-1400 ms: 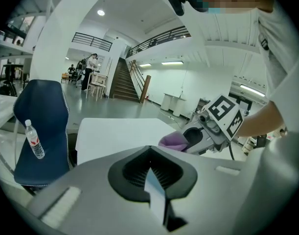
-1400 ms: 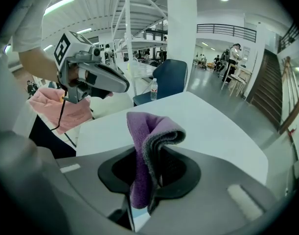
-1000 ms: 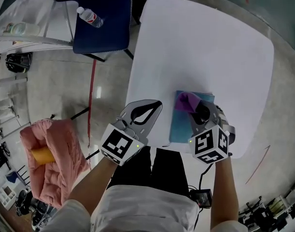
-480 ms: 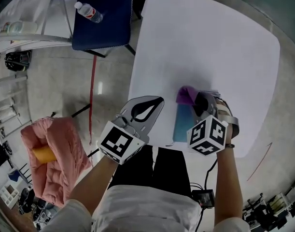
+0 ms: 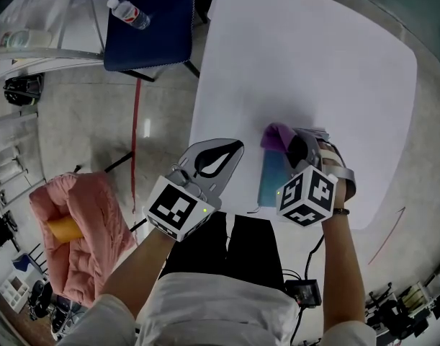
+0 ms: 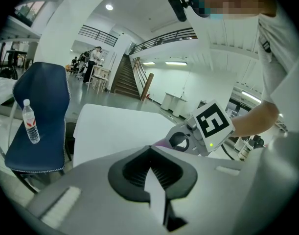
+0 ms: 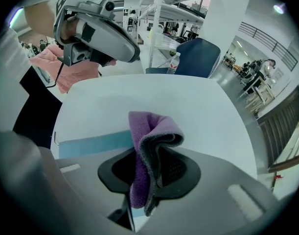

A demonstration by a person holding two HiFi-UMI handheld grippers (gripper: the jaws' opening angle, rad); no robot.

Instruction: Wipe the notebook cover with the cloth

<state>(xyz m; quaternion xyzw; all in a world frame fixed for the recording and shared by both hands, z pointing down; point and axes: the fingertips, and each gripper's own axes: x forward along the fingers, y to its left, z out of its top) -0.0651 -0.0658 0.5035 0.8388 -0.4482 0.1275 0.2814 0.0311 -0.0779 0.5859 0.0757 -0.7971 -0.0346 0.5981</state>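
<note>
- Currently, I see the right hand-held gripper clamped on the purple cloth over the blue notebook.
- I find the left hand-held gripper closed, holding nothing.

The hall was bright and evenly lit by ceiling lights, one glowing at eleven o'clock in the left gripper view, and the white table looked nearly washed out, shadows faint. Both gripper views bowed toward dark rims; the right gripper was blurred at six o'clock, its cloth crisp.
</note>
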